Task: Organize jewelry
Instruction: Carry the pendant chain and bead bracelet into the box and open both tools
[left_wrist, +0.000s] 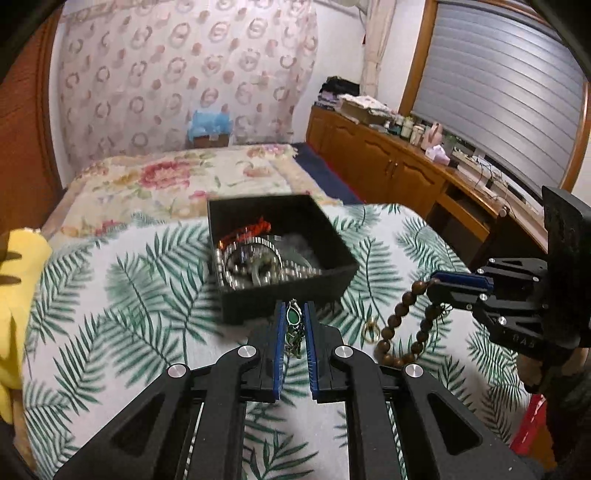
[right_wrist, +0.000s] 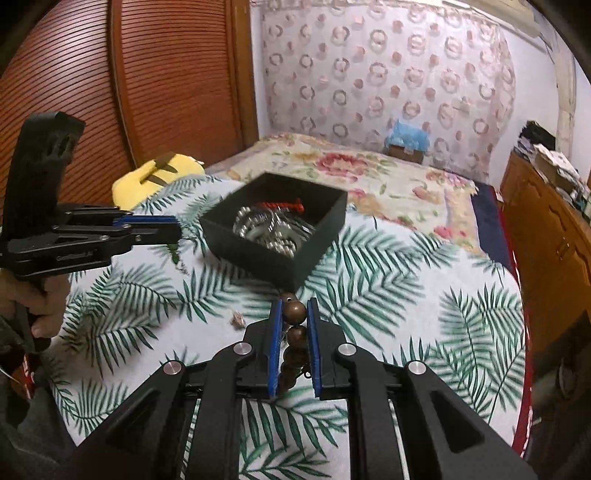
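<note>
**Both grippers loaded; box lies ahead of each**

The black square jewelry box (left_wrist: 280, 254) sits open on the palm-leaf bedspread (left_wrist: 122, 295), directly ahead of and below both sets of jaws. It already holds silver bead strands (left_wrist: 240, 266) and a red cord (left_wrist: 258, 225) piled toward one side; the remaining floor is bare.

The left gripper (left_wrist: 295, 317) is closed on a green-stone pendant (left_wrist: 294, 317), a small oval in a metal setting with its chain hanging down between the blue pads. The right gripper (right_wrist: 294, 314) is closed on a wooden bead bracelet (right_wrist: 294, 312): round, smooth, dark-brown beads, one pinched between the pads, the rest hanging in a loop below. In the left wrist view this loop dangles above the bedspread, clear of the box.

Judged from both views, the left gripper lines up more squarely with the box's near wall; the right gripper approaches a corner. Each load hangs vertically, so each must clear the near wall before release.

A small gold ring (left_wrist: 371, 330) lies on the bedspread just beside the hanging bracelet. A yellow plush toy (right_wrist: 155, 177) rests at the bed's edge.
</note>
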